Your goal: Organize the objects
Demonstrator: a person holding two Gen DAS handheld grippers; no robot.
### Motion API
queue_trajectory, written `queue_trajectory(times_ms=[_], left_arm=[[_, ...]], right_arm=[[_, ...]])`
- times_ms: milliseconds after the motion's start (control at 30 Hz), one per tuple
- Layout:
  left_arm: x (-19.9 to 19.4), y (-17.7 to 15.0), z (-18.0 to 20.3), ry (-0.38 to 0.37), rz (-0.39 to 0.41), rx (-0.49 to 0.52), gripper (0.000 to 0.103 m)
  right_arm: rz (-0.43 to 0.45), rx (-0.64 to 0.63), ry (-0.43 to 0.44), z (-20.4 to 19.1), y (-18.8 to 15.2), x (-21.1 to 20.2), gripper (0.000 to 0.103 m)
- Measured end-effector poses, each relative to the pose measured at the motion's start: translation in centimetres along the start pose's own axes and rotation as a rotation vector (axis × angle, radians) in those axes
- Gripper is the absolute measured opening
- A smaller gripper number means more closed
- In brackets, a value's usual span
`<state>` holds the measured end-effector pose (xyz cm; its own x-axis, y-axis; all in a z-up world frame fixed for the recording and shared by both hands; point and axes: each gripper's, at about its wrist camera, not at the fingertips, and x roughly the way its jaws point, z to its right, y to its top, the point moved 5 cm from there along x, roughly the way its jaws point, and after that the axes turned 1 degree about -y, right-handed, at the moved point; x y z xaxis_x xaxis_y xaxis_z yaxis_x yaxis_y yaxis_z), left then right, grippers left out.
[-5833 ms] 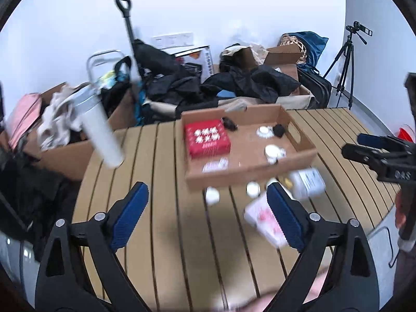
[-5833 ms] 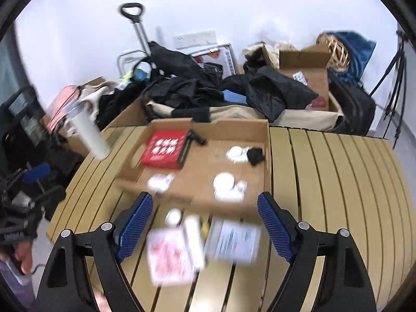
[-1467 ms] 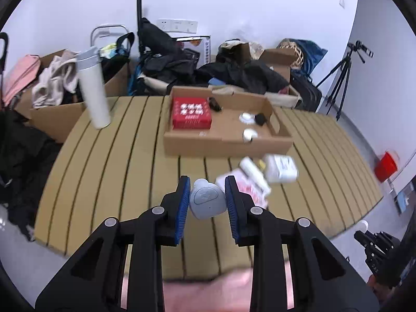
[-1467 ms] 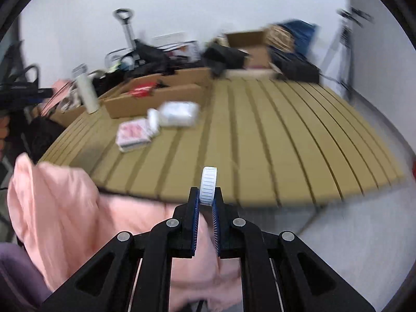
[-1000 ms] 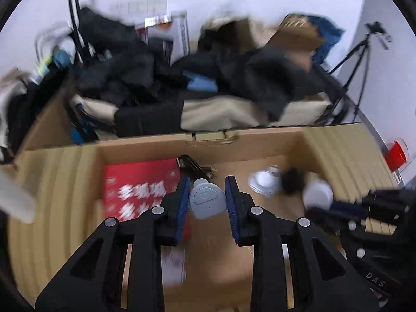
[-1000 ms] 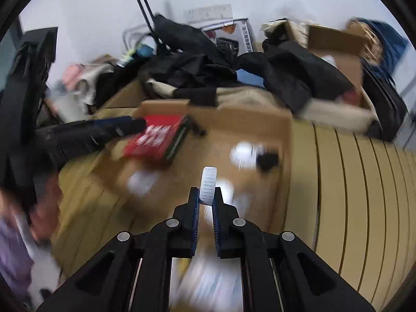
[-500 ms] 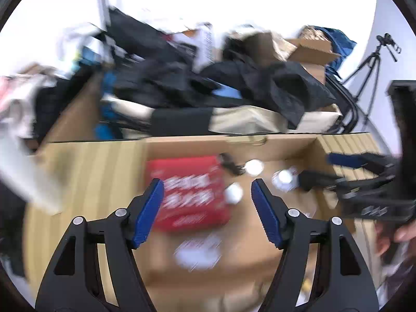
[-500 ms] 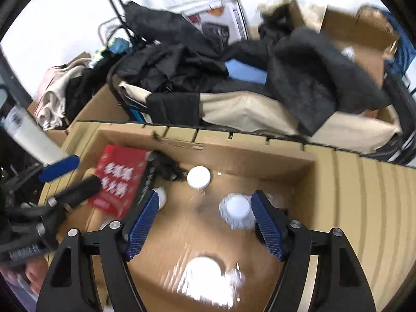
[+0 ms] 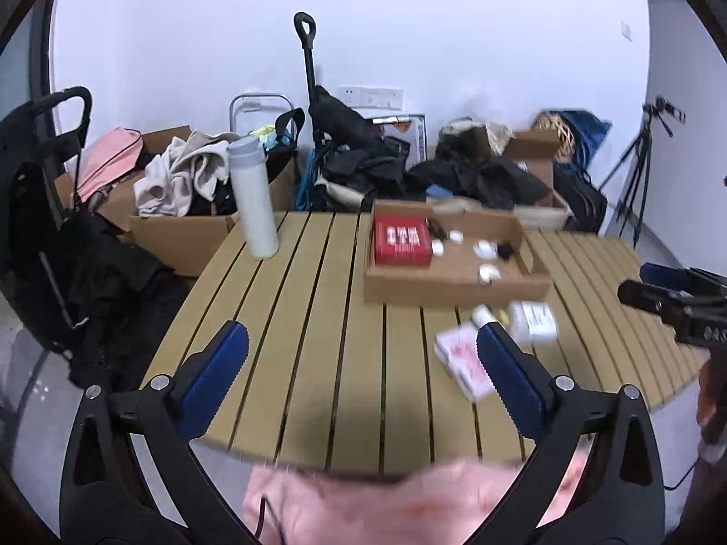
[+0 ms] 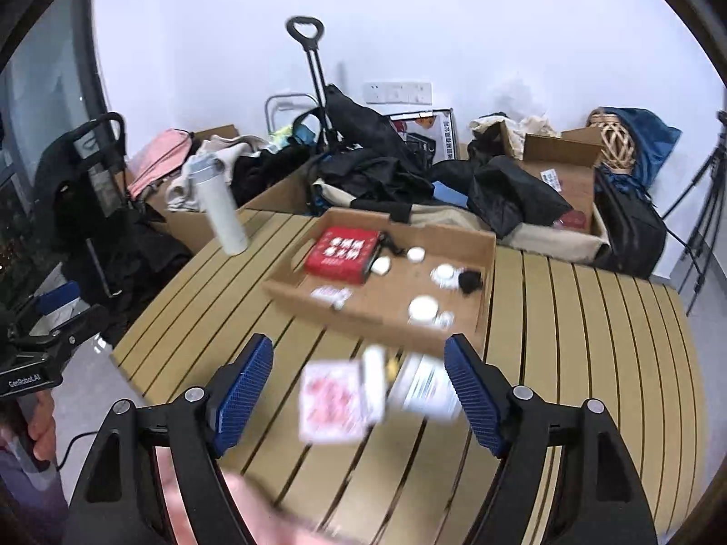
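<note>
Both claws hang above the near edge of the slatted worktop [image 9: 318, 318], the left claw [image 9: 363, 359] and the right claw [image 10: 359, 377] each spreading wider with nothing between the blue pads. The cardboard tray [image 10: 486, 245] sits toward the far side, holding a red box [image 10: 341, 250] and several small white containers [image 10: 422, 306]. Just near the tray lie a pink-printed packet [image 10: 334, 402], a white tube [image 10: 375, 377] and a white box [image 9: 534, 320].

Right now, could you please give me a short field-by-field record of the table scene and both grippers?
surface: slatted table
tray: cardboard box, open-topped
in box: red box, small white round items, a black item
in front of box, on table: pink-printed packet, white packet, blurred
bottle: white bottle, upright, far left
left gripper: opening, nothing between the jaws
right gripper: opening, nothing held
</note>
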<state>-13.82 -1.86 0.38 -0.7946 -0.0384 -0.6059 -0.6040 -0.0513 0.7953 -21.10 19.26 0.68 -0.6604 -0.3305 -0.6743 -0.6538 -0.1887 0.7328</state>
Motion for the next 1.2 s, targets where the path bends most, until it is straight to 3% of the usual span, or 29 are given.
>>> queue_trajectory(times_ms=[167,267,400,467,600,767,867,1033,1200], left_arm=[[-2.9,-1.3,2.3,-0.070,0.016,0.066,0.103],[-3.5,-1.3,3.2,-0.073,0.008,0.078,0.103],[-4.8,-2.1,3.9,-0.173,0.063,0.085,0.103],[-3.3,-2.9,5.1,-0.201,0.024,0.152,0.103],[-0.1,-4.5,7.2,-0.123,-0.096,0.278,0.103],[0.6,-4.9,6.7,-0.101,-0.101,0.214,0.103],[1.0,-4.5,5.5,-0.094,-0.101,0.189,0.103],[3.0,-1.2,3.1,-0.052,-0.037,0.111,0.103],[9.2,1.3,2.0,-0.096,-0.060,0.013,0.103]], right_arm=[[0.016,0.019,0.026,-3.2,-5.0,-3.9,0.081],[0.008,0.036,-0.031,-3.4,-6.2,-4.7,0.081],[-0.001,0.037,-0.079,-3.3,-6.9,-4.9,0.081],[0.007,0.047,-0.122,-3.0,-7.0,-4.5,0.081],[0.041,0.083,-0.136,-2.5,-7.4,-5.1,0.081],[0.035,0.099,-0.154,-0.9,-7.5,-5.0,0.081],[0.043,0.082,-0.116,-1.6,-6.1,-4.4,0.081],[0.133,-0.087,-0.009,-5.7,-0.6,-2.5,0.081],[0.138,-0.190,0.048,-4.5,3.0,3.5,0.081]])
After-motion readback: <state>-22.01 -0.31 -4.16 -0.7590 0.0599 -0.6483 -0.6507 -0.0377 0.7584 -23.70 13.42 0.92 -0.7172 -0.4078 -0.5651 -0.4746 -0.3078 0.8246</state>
